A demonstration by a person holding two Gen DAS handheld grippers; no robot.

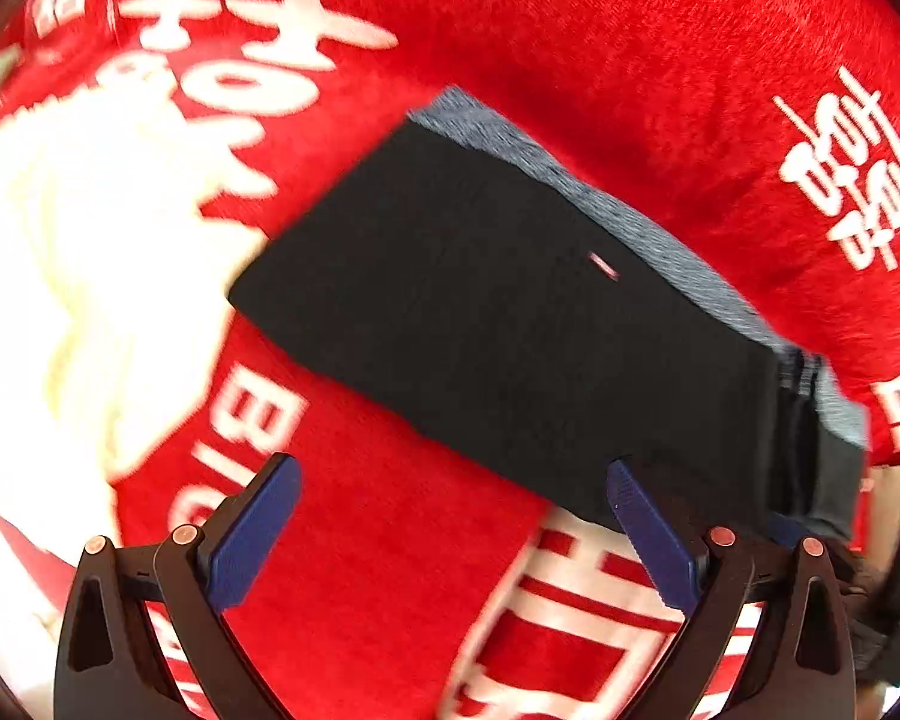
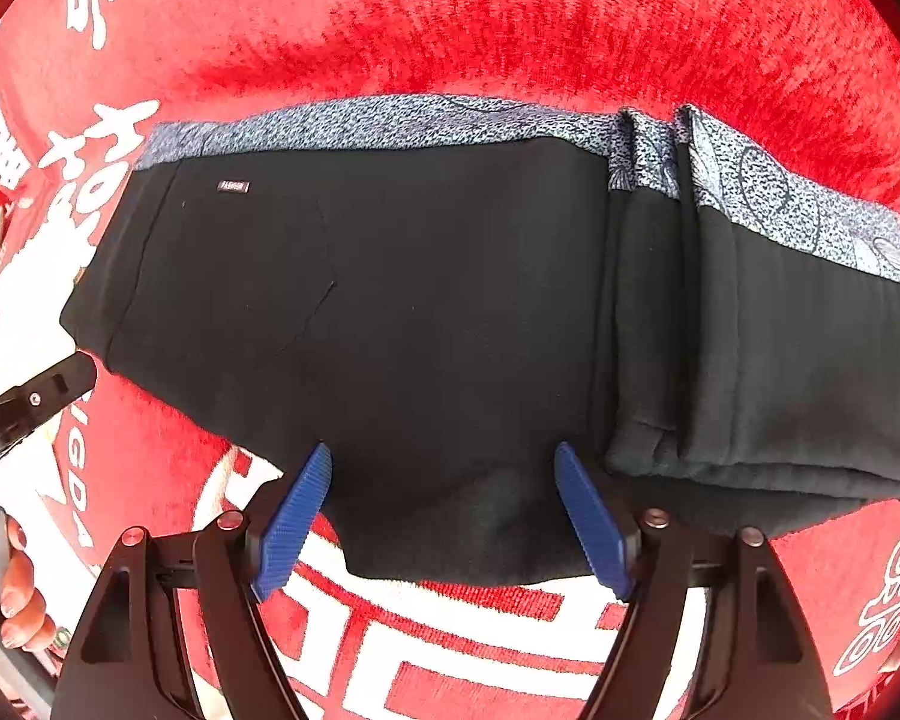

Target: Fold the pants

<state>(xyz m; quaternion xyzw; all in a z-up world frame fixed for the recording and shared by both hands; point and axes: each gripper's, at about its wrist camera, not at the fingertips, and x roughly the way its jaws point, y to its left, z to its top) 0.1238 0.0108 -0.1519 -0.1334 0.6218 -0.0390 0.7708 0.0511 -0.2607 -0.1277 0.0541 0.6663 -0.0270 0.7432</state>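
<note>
- The left claw [image 1: 453,468] stands wide open, its blue pads [image 1: 252,540] far apart and holding nothing; its right pad sits just at the near edge of the pants [image 1: 480,312].
- The right claw [image 2: 444,456] is also spread open and empty, its blue pads [image 2: 294,522] hovering over the near hem of the pants [image 2: 390,312].
- The pants are black with a blue speckled band [image 2: 390,120] along the far edge, lying folded on a red plush cloth [image 2: 510,18] with white lettering (the surface under it is hidden).
- In the right wrist view, folded layers are stacked at the right end [image 2: 780,348], and a small label [image 2: 234,186] shows near the left end.
- The left wrist view is motion-blurred.
- A hand [image 2: 21,594] shows at the lower left of the right wrist view.
</note>
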